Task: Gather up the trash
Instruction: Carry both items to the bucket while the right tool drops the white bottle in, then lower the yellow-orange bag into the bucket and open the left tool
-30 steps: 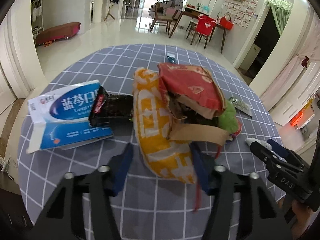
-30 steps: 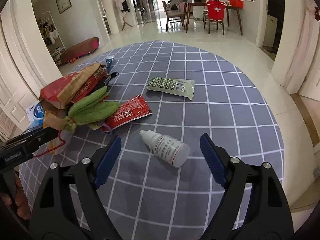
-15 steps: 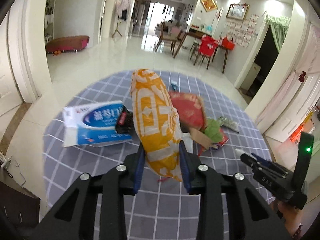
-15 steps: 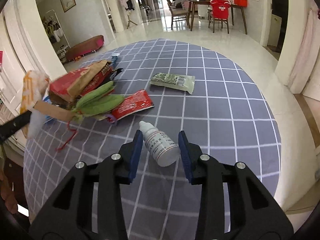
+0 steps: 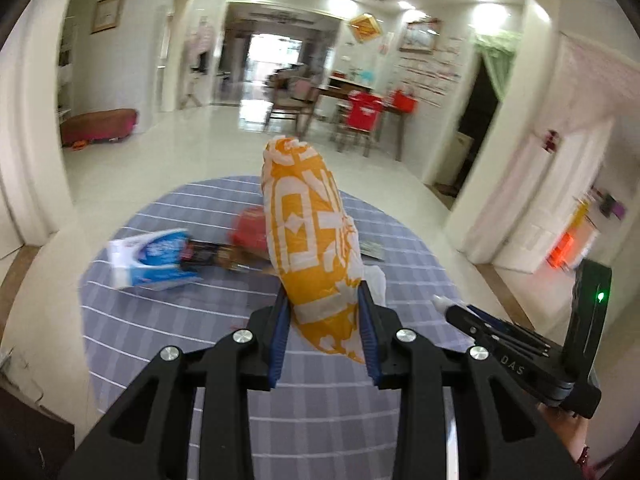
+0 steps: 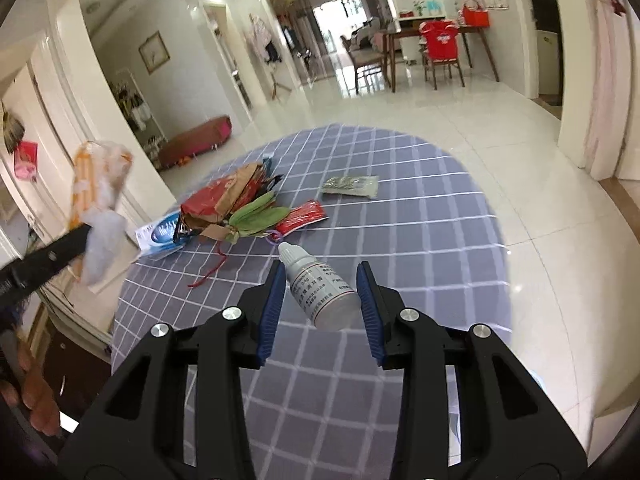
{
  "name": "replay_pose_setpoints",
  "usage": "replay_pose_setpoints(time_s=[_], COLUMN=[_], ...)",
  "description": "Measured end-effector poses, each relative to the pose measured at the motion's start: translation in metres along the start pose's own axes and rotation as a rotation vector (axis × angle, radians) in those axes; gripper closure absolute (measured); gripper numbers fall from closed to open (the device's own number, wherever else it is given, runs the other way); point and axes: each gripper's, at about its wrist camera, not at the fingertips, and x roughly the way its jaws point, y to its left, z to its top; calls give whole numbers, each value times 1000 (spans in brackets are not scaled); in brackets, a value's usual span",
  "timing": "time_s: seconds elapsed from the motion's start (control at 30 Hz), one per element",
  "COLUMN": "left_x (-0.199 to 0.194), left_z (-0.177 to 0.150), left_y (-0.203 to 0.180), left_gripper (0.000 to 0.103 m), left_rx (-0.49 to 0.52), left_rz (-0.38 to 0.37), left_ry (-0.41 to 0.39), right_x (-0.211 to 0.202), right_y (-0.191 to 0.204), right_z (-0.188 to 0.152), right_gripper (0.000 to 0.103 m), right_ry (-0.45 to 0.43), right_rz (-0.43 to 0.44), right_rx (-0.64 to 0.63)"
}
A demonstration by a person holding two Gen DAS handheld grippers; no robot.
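1. The left tool (image 5: pixel 323 322) is closed on an orange bag (image 5: pixel 310 236), its blue pads pressed into the bag's lower end. The bag sticks up and away from the tool, clear of the worktop (image 5: pixel 200 320).
2. From the right wrist view the same bag (image 6: pixel 94 176) shows at the far left, held in the air beside the worktop's edge, with a white scrap hanging beneath it.
3. The right tool (image 6: pixel 322 304) is closed on a small white dropper bottle (image 6: pixel 320 292). The bottle lies slanted between the pads, cap pointing up and left, and it is lifted off the grey checked cloth.
4. Neither tool is closed all the way; each is partly closed around what it holds.
5. Left on the worktop (image 6: pixel 420 240): a heap of a red packet (image 6: pixel 208 202) and green wrappers (image 6: pixel 260 216), with a red sachet (image 6: pixel 302 216) just beside it.
6. A blue-and-white box (image 6: pixel 160 234) lies at the heap's left, near the worktop's edge.
7. A silvery-green sachet (image 6: pixel 352 185) lies apart, further back on the right.
8. A thin red string (image 6: pixel 210 272) trails from the heap toward the near edge.
9. The left wrist view is blurred, so the things behind the bag are hard to tell apart there.
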Motion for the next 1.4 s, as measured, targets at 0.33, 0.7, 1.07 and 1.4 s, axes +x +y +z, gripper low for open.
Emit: replay_pose_setpoints(time_s=[0.33, 0.7, 1.07, 1.4], left_x=[49, 128, 159, 173], left_z=[-51, -107, -136, -150], left_y=[-158, -258, -296, -334], left_gripper=[72, 72, 72, 71], left_rx=[191, 352, 407, 455], left_rz=[-233, -313, -338, -366], left_ry=[151, 333, 438, 473], right_x=[-100, -112, -123, -160], right_y=[-107, -213, -240, -251], right_z=[-43, -95, -120, -135], right_gripper=[67, 34, 34, 33], right_ry=[-92, -69, -68, -208], right_rz=[-197, -314, -372, -448], right_rx=[133, 354, 418, 472])
